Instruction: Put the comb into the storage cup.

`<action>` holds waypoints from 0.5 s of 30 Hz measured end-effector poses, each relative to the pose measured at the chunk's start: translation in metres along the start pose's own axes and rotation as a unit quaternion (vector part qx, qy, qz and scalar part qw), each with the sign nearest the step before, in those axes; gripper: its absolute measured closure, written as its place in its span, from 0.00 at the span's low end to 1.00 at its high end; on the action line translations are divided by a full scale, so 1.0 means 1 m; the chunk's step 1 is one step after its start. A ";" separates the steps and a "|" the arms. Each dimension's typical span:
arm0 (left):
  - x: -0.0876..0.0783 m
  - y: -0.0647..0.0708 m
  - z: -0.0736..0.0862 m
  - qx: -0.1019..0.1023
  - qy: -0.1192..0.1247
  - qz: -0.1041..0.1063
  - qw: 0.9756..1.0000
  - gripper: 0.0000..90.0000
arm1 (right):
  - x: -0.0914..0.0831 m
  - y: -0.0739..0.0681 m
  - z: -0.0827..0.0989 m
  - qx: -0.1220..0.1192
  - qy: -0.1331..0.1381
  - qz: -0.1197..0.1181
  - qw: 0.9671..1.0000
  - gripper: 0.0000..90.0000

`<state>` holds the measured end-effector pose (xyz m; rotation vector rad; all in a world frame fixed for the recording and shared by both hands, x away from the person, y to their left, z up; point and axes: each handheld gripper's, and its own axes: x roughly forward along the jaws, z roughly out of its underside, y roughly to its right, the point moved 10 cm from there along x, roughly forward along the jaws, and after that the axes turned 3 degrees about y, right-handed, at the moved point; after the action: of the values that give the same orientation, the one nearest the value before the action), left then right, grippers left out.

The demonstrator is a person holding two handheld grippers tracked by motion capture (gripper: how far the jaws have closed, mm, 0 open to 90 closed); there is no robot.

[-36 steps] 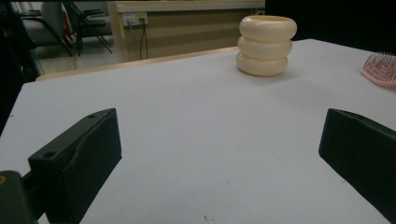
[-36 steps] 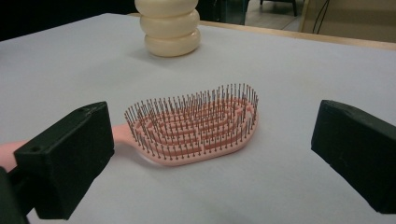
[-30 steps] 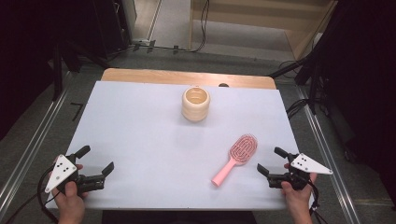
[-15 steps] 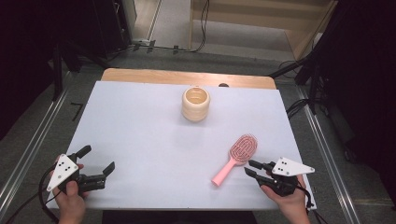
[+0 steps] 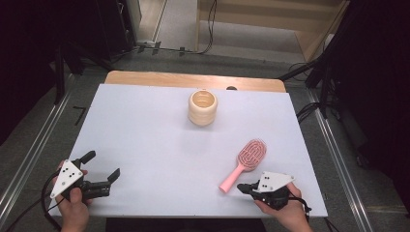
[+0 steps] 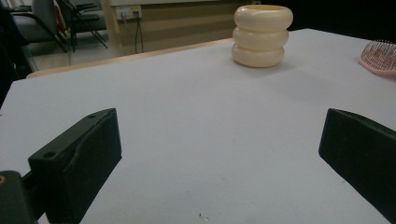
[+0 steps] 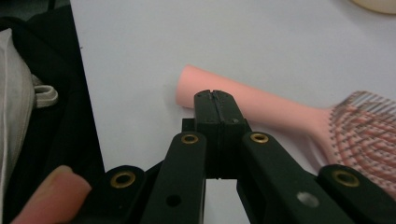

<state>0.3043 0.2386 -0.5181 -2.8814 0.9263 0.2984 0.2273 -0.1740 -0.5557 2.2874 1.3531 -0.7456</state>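
White table (image 5: 145, 125): cream ribbed ring-stacked plastic cup (image 5: 202, 107) at the far middle. Pink plastic paddle hairbrush (image 5: 244, 163) lies nearer me, right of the cup. Looks light, stiff, smooth; I'd take its handle. My right gripper (image 5: 243, 187), jaws just closed on nothing, sits at the handle end. Left gripper (image 5: 102, 168) gapes wide.

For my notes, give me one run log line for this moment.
right gripper: jaws just closed, shut, empty, at pink hairbrush handle | left gripper: open, empty | cream ringed cup: upright, untouched
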 end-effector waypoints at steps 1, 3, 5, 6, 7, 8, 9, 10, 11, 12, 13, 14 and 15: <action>0.000 0.000 0.000 0.000 0.000 0.000 1.000 0.00 | 0.003 -0.001 0.000 -0.002 -0.005 -0.003 1.000 0.98; 0.000 0.000 0.000 0.001 -0.001 0.001 1.000 0.00 | 0.008 -0.003 0.000 -0.008 -0.010 -0.007 1.000 0.98; 0.000 0.000 0.000 0.001 -0.001 0.001 1.000 0.00 | 0.013 -0.004 0.000 -0.011 -0.015 -0.013 1.000 0.98; 0.000 0.000 0.000 0.002 0.000 0.002 1.000 0.00 | 0.014 -0.005 0.001 -0.011 -0.019 -0.017 1.000 0.98; 0.000 0.000 0.000 0.001 0.000 0.002 1.000 0.00 | 0.016 -0.006 0.000 -0.009 -0.019 -0.022 1.000 0.98; 0.000 0.001 0.000 0.003 0.000 0.002 1.000 0.00 | 0.018 -0.006 0.000 -0.009 -0.020 -0.023 0.999 0.98; 0.000 0.001 0.000 0.003 0.000 0.002 1.000 0.00 | 0.019 -0.006 0.000 -0.006 -0.021 -0.028 0.999 0.98; 0.000 0.001 0.000 0.003 -0.001 0.003 1.000 0.00 | 0.021 -0.005 0.000 -0.011 -0.022 -0.028 0.999 0.98; 0.000 0.001 0.000 0.002 0.000 0.003 1.000 0.00 | 0.022 -0.006 0.001 -0.006 -0.026 -0.029 0.999 0.98; 0.000 0.001 0.000 0.002 0.000 0.003 1.000 0.00 | 0.022 -0.006 0.001 -0.006 -0.026 -0.029 0.999 0.98; 0.000 0.001 0.000 0.002 0.000 0.004 1.000 0.00 | 0.025 -0.005 0.002 -0.007 -0.030 -0.032 0.999 0.98; 0.000 0.001 0.000 0.002 0.000 0.004 1.000 0.00 | 0.025 -0.005 0.003 -0.005 -0.031 -0.031 0.999 0.98; 0.000 0.001 0.000 0.002 0.000 0.005 1.000 0.00 | 0.026 -0.005 0.003 -0.007 -0.032 -0.031 0.999 0.98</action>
<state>0.3038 0.2374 -0.5179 -2.8745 0.9392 0.2976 0.2327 -0.1556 -0.5745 2.1999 1.4017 -0.8212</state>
